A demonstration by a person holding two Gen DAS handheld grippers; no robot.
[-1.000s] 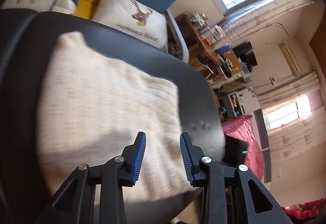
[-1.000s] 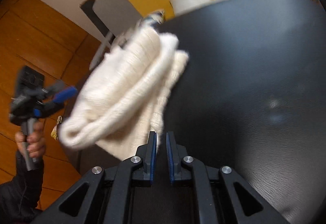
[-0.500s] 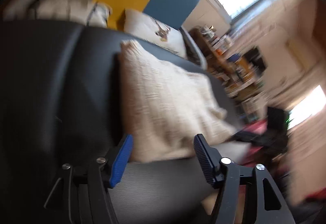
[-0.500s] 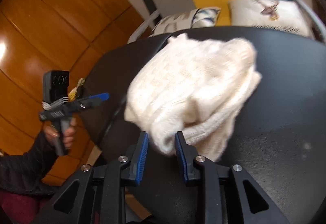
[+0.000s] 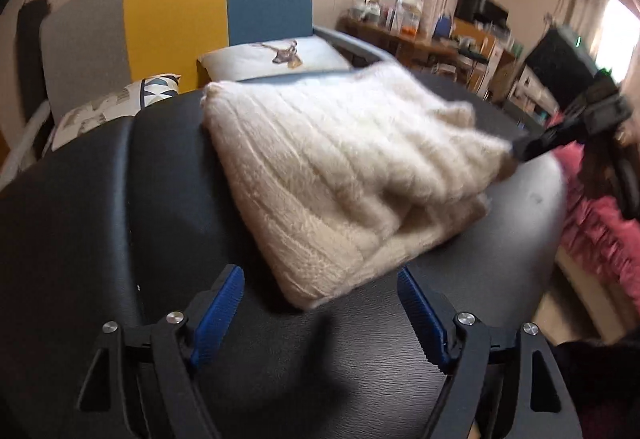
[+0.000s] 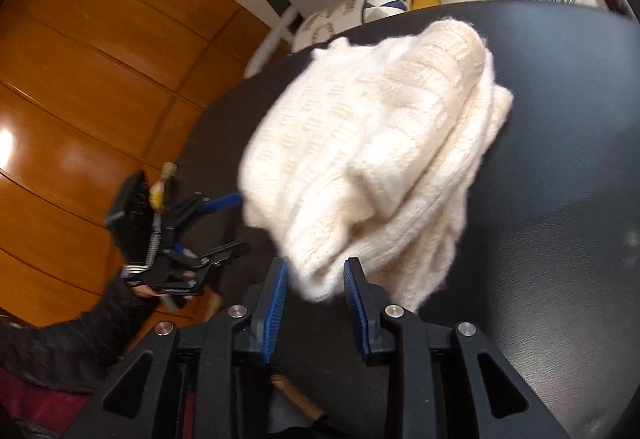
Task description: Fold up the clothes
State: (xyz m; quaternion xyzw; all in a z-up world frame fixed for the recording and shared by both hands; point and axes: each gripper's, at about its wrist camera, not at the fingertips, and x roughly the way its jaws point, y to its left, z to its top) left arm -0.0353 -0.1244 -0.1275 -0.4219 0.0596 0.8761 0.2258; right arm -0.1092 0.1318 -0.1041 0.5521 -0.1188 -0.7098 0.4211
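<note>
A cream knitted sweater [image 5: 340, 175] lies folded in thick layers on a round black table [image 5: 80, 219]. My left gripper [image 5: 318, 273] points down at the sweater's near corner, its jaws wide and still opening. That corner sits between the blue pads [image 5: 218, 313] without touching them. In the right wrist view the sweater [image 6: 380, 143] bulges toward my right gripper [image 6: 316, 263], which is open. A loose corner sits between its fingertips. The left gripper [image 6: 236, 225] shows there beside the sweater's left edge, held by a hand in a dark sleeve [image 6: 80, 339]. The right gripper [image 5: 532, 147] shows at the sweater's far right corner.
Behind the table [image 6: 560, 199] stands a sofa with a grey, yellow and blue back [image 5: 176, 7] and two printed cushions [image 5: 280, 55]. A cluttered desk [image 5: 440, 39] and red bedding [image 5: 600, 223] lie to the right. Wooden wardrobe doors [image 6: 80, 79] fill the left.
The left gripper has spread wide and swung down to the sweater's near corner. The right gripper went from almost shut to open. The sweater, lifted a second ago, now lies folded.
</note>
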